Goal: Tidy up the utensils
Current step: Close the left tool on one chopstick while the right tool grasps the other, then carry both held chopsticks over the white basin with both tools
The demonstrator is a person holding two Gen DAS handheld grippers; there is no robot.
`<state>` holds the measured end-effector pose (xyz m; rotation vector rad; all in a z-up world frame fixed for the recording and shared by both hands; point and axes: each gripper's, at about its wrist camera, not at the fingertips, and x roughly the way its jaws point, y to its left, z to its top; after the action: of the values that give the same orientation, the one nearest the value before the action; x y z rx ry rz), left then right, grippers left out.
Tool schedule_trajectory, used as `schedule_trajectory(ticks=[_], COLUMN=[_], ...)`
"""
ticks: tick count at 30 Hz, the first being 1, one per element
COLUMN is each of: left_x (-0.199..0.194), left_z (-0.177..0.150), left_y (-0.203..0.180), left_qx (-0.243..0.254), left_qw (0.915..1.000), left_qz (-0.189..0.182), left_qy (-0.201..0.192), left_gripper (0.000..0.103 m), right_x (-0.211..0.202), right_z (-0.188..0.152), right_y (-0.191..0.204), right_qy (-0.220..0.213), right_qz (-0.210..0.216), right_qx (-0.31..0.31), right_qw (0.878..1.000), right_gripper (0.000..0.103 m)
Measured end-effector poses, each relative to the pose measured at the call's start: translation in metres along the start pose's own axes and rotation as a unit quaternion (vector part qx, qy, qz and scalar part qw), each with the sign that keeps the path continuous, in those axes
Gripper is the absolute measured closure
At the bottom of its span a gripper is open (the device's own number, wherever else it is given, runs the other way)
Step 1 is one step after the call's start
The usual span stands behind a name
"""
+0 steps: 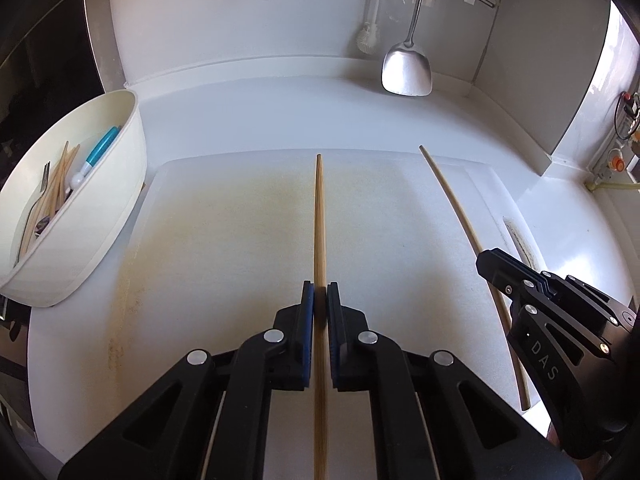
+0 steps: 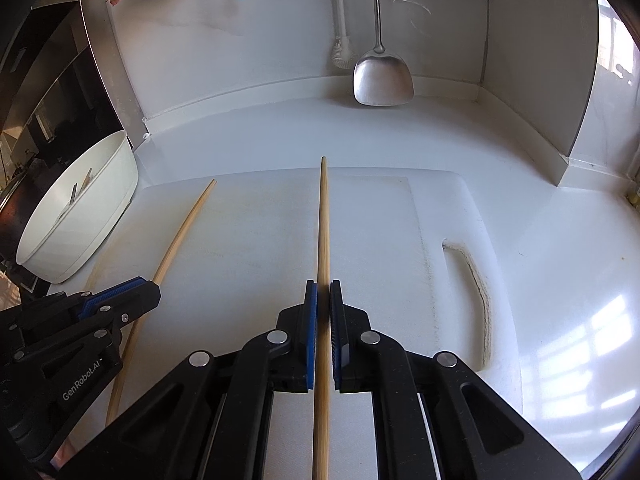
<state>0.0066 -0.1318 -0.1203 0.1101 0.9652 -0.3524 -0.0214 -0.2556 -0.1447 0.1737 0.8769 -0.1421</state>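
Note:
My left gripper (image 1: 320, 294) is shut on a wooden chopstick (image 1: 319, 216) that runs straight ahead over the white cutting board (image 1: 224, 248). My right gripper (image 2: 323, 292) is shut on a second wooden chopstick (image 2: 323, 220), also pointing forward above the board. In the left wrist view the right gripper (image 1: 486, 258) shows at the right with its chopstick (image 1: 452, 196). The right wrist view catches the left gripper (image 2: 150, 286) at the lower left with its chopstick (image 2: 188, 224). A white oval utensil holder (image 1: 120, 200) at the left holds several chopsticks, a fork and a blue-handled tool.
A steel spatula (image 1: 408, 68) and a white brush (image 1: 368, 40) hang on the back wall. The utensil holder (image 2: 104, 208) stands beside a dark appliance at the left. The board's handle slot (image 2: 476, 288) lies to the right. White counter surrounds the board.

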Motion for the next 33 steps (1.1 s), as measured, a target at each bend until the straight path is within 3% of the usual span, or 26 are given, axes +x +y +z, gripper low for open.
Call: schedule_trajectory(ticks=[15,20,27,33], left_x=[-0.068,-0.091,-0.118,-0.129], left_z=[0.027,0.037,0.039,0.051], left_y=[0.06,0.099,0.159,0.219], left_qx=[-0.027,-0.068,-0.132,-0.159], left_qw=[0.9992,0.996,0.9852,0.9793], left_qz=[0.001,0.035,0.092,0.106], left_qy=[-0.028,-0.046,-0.059,-0.067], left_gripper=[0.096,0.096,0.096,0.096], right_x=[-0.047,-0.05,-0.039,-0.028], right_z=[0.032,0.056,0.087,0.111], right_y=[0.051,0.08,0.137,0.205], right_qy=[-0.012,-0.025,-0.028,-0.032], right_qz=[0.016,0.053,0.115,0.142], right_qx=[-0.02,-0.051,-0.102,-0.126], right_qw=[1.0,0.997,0.988,0.981], right_gripper=[0.097,0.097,0.097,0.097])
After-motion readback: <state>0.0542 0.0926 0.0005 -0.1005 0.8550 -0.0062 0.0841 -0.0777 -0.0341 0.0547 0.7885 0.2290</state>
